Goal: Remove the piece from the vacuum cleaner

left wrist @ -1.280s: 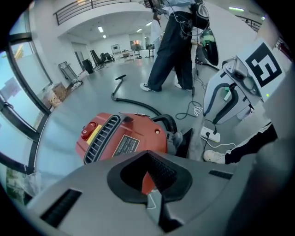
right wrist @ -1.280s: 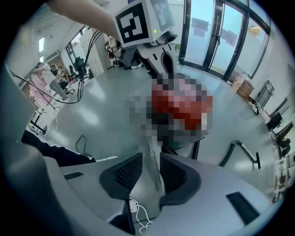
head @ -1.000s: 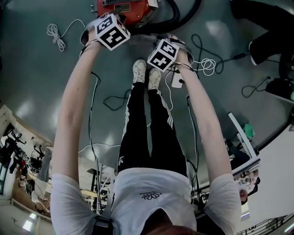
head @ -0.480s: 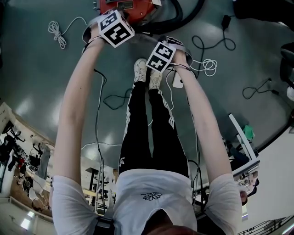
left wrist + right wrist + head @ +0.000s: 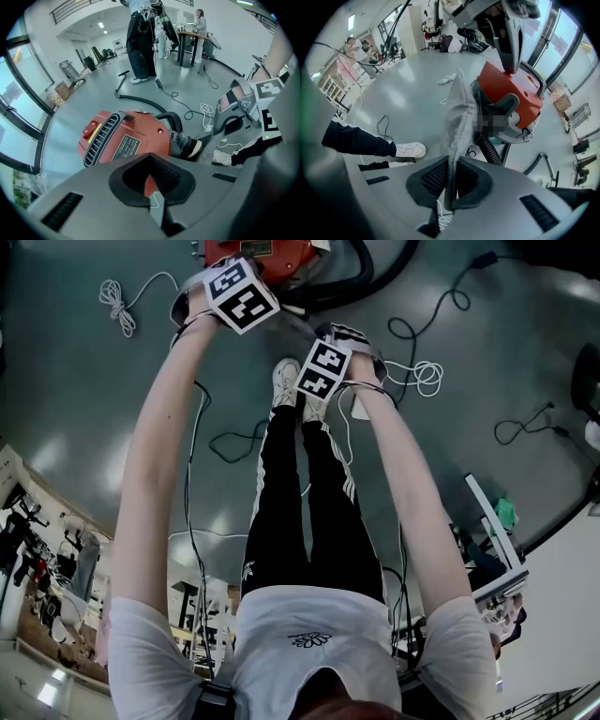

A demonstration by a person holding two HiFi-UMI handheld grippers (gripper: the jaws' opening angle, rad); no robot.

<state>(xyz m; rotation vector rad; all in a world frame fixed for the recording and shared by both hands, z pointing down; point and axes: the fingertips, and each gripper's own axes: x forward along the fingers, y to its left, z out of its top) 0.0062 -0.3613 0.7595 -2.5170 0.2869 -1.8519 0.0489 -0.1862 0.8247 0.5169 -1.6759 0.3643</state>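
The red vacuum cleaner (image 5: 126, 138) lies on the grey floor with its black ribbed hose (image 5: 176, 124) plugged in. My left gripper (image 5: 152, 180) points down at the red housing with its jaws together and nothing visible between them. Its marker cube (image 5: 242, 296) sits just below the vacuum cleaner (image 5: 258, 254) in the head view. My right gripper (image 5: 451, 180) has just been closing and is shut on a grey fabric piece (image 5: 457, 122). The fabric runs up from the jaws toward the vacuum cleaner (image 5: 515, 91) and its hose (image 5: 490, 150). The right marker cube (image 5: 323, 369) hangs above the person's shoes.
The person's own legs and white shoes (image 5: 286, 385) stand just below the grippers. A coiled white cord (image 5: 112, 301) lies at the left. At the right are another white coil (image 5: 427, 371) and a black cable (image 5: 441, 310). People stand by a table (image 5: 192, 35) far off.
The right gripper has drawn a little away from the vacuum cleaner, toward the shoes, and rolled slightly. The left gripper has stayed at the red housing.
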